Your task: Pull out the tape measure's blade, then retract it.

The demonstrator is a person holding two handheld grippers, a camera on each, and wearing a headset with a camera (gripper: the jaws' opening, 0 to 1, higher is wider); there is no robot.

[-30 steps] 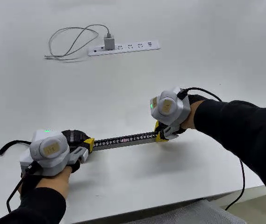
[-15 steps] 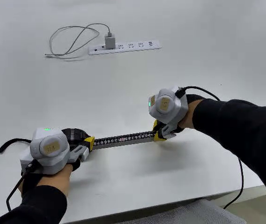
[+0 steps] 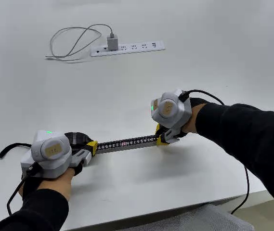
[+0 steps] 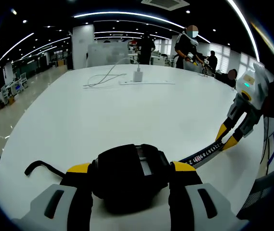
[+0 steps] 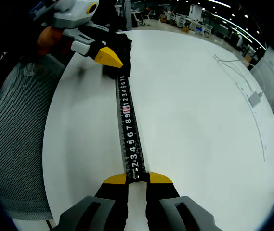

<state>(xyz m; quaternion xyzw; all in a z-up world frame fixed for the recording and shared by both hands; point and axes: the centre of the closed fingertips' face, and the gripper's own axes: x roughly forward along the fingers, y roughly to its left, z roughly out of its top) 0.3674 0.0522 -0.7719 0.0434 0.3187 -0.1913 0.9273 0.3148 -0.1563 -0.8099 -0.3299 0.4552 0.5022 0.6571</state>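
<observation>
Anchoring the black plastic tape measure case (image 4: 129, 179) at lower left of the white counter (image 3: 185, 67), left gripper (image 3: 87, 151) fingers clamped round it. Pinching the tip of the dark numbered blade (image 5: 127, 122) at centre frame, right gripper (image 5: 137, 179) fingers closed, seemingly to hold it taut, partly drawn.

Blk tape case (image 4: 129, 175), blk blade (image 5: 128, 125) w/ white nos. & red mark, white bench (image 3: 127, 86).
</observation>
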